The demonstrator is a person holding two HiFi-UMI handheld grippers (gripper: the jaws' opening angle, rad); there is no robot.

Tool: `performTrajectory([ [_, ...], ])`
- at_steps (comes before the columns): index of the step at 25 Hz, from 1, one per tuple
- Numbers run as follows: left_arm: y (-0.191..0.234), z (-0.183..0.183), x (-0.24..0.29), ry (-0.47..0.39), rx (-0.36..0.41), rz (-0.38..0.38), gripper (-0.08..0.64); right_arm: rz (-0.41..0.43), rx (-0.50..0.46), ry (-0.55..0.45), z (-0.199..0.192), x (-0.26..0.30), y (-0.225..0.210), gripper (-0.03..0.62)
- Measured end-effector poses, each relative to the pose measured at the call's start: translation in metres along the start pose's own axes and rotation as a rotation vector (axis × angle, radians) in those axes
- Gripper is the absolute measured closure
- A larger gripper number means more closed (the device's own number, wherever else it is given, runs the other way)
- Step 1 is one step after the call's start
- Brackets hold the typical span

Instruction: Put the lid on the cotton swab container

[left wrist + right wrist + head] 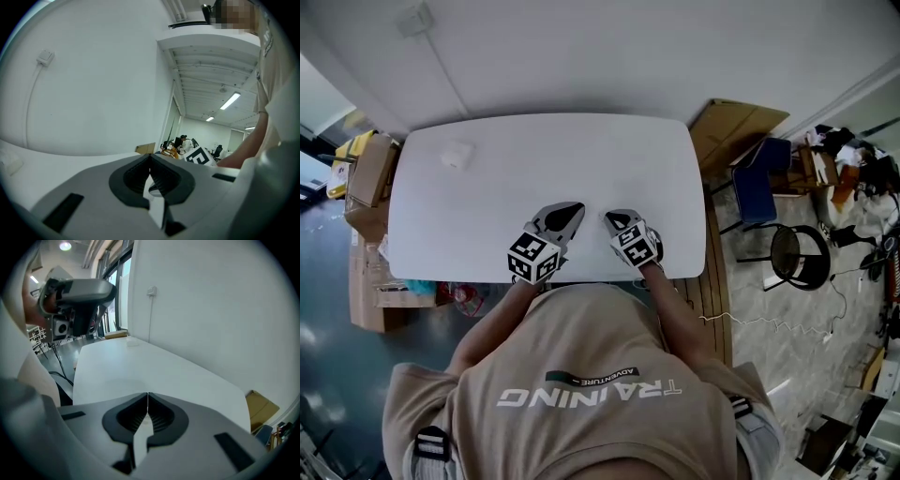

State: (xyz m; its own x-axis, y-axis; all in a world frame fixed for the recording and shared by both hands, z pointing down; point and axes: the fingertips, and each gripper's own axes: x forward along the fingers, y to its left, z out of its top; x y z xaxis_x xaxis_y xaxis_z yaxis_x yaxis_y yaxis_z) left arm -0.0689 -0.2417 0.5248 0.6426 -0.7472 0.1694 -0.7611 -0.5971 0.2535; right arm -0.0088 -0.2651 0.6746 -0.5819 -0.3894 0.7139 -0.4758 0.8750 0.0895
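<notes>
A small white cotton swab container [457,155] lies near the far left corner of the white table [581,159]; it shows as a pale shape [132,342] far off in the right gripper view. I cannot make out a separate lid. My left gripper [574,208] rests at the near edge, its jaws shut with nothing between them [149,165]. My right gripper [607,217] sits just beside it, also shut and empty [147,401]. Both are far from the container.
Cardboard boxes [367,178] stand at the table's left end. A flat cardboard sheet [733,127], a blue chair [762,187] and a round black stool [795,253] are on the right. A white wall [581,47] runs behind the table.
</notes>
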Motion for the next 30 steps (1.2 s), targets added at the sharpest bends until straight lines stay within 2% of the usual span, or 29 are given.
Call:
performTrajectory([
  [3, 0.001, 0.005, -0.005, -0.025, 0.017, 0.014, 0.548, -0.01, 0.006, -0.066, 0.012, -0.017, 0.002, 0.573],
  [8, 0.013, 0.041, -0.014, -0.114, 0.16, 0.088, 0.548, -0.052, 0.042, -0.245, 0.061, -0.059, -0.004, 0.574],
  [12, 0.016, 0.075, -0.018, -0.167, 0.229, 0.111, 0.548, -0.103, 0.029, -0.374, 0.102, -0.095, -0.014, 0.574],
  [17, 0.02, 0.107, -0.019, -0.183, 0.188, 0.106, 0.548, -0.173, 0.019, -0.503, 0.149, -0.138, -0.026, 0.574],
  [24, 0.025, 0.134, -0.019, -0.209, 0.239, 0.114, 0.548, -0.193, 0.029, -0.648, 0.203, -0.182, -0.029, 0.574],
  [30, 0.02, 0.136, -0.02, -0.223, 0.262, 0.111, 0.548, -0.217, -0.028, -0.697, 0.22, -0.192, -0.029, 0.574],
])
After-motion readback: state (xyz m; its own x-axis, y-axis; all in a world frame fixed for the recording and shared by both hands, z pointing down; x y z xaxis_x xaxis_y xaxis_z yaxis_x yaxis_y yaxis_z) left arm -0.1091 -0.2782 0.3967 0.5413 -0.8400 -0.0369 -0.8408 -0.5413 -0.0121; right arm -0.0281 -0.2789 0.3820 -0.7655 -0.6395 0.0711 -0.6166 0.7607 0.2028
